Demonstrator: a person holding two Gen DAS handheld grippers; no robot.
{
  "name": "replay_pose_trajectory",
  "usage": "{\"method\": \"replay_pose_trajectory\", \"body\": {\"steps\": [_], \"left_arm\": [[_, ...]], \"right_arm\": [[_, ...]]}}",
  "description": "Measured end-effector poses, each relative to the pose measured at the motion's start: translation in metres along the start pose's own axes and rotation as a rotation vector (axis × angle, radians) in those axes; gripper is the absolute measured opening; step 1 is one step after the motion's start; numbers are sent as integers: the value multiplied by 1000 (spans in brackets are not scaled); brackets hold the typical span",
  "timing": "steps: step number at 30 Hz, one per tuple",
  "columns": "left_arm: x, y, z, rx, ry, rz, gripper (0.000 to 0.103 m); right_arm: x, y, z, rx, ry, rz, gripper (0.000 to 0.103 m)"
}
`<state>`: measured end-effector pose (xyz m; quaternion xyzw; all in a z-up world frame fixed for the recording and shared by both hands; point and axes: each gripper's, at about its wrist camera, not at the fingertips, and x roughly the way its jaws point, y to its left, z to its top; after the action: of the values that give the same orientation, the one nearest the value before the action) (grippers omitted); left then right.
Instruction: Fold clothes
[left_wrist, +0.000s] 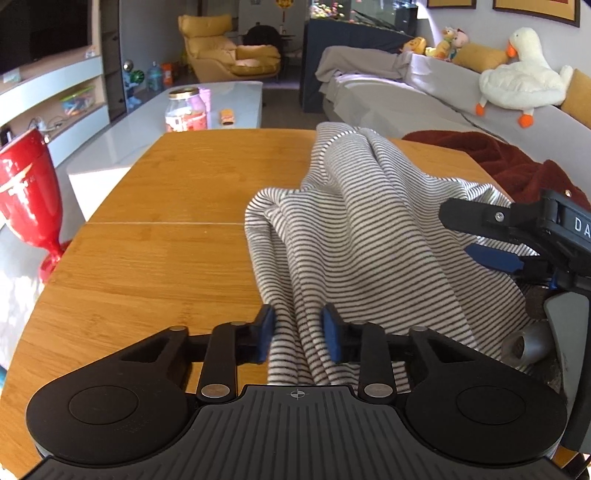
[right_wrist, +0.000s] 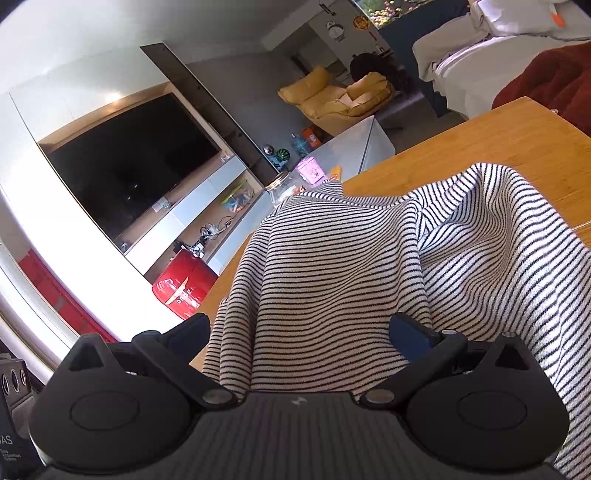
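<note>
A black-and-white striped garment (left_wrist: 369, 221) lies bunched and partly lifted on the right half of the wooden table (left_wrist: 166, 258). My left gripper (left_wrist: 297, 332) is shut on a gathered fold of it at the near edge, with its blue pads (left_wrist: 266, 332) pressing the cloth from both sides. My right gripper (left_wrist: 458, 232) comes in from the right with its jaws apart, and cloth shows in the gap. In the right wrist view the garment (right_wrist: 332, 277) drapes between the widely spread fingers of the right gripper (right_wrist: 299, 332) and hides the table (right_wrist: 498, 147) below.
A dark red blanket (left_wrist: 509, 162) lies past the table's right edge, in front of a grey sofa with a white goose plush (left_wrist: 524, 81). A red goblet-shaped stand (left_wrist: 26, 192) is at the left. A jar (left_wrist: 185, 110) stands on the white coffee table beyond.
</note>
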<state>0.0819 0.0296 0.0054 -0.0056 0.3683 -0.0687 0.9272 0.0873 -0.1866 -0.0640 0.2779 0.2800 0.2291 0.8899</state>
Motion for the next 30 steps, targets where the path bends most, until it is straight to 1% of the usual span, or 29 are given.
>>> {"method": "replay_pose_trajectory", "body": {"steps": [1,2,4,6,8,10,12,13,14,16,17,18,19,20,21,22,24,25,26,27,28,29,30], "left_arm": [[0,4,5,3,-15,11,12],[-1,7,11,12,-35,37,5],[-3,19,27,19,-97,98,5],[-3,37,45,-2,-136,144,5],[0,58,61,-12,-168,206,5],[7,79,74,-25,-182,271,5],[16,100,83,-48,-172,318,5],[20,109,86,-66,-160,330,5],[21,117,88,-89,-146,322,5],[16,125,89,-138,-127,224,6],[11,122,88,-150,-116,155,12],[6,118,86,-160,-105,83,25],[0,109,80,-157,-87,1,34],[-5,98,74,-146,-69,-84,53],[-8,82,66,-128,-39,-170,62],[-9,66,56,-109,-6,-256,64],[-7,37,37,-70,78,-388,66],[-3,23,28,-47,122,-425,66],[1,12,21,-21,150,-418,66],[7,3,15,7,175,-401,65],[12,-6,8,45,183,-356,64],[14,-11,4,76,168,-322,60],[14,-14,4,93,155,-301,60]], "right_arm": [[0,0,0,-2,0,-1,103],[1,1,0,-4,0,-4,103],[2,3,-1,-15,3,-12,103],[3,6,-1,-30,7,-23,103],[4,8,-1,-46,11,-35,103],[5,10,-2,-59,17,-45,103],[5,12,-1,-66,21,-51,103],[6,12,-1,-69,22,-54,103],[6,13,-1,-71,23,-56,103],[6,13,-1,-73,24,-57,103],[6,13,-1,-72,23,-56,103],[6,13,-1,-70,21,-55,103],[6,12,-1,-68,20,-53,103],[5,12,-1,-65,19,-51,103],[5,12,-1,-61,18,-49,103],[5,12,-1,-58,17,-47,103],[5,11,-1,-51,15,-43,103],[5,11,-1,-48,14,-41,103],[4,10,-1,-40,12,-35,103],[3,8,0,-31,11,-29,103],[3,6,0,-22,10,-23,103],[3,4,0,-13,9,-17,103],[2,2,1,-5,8,-11,103]]}}
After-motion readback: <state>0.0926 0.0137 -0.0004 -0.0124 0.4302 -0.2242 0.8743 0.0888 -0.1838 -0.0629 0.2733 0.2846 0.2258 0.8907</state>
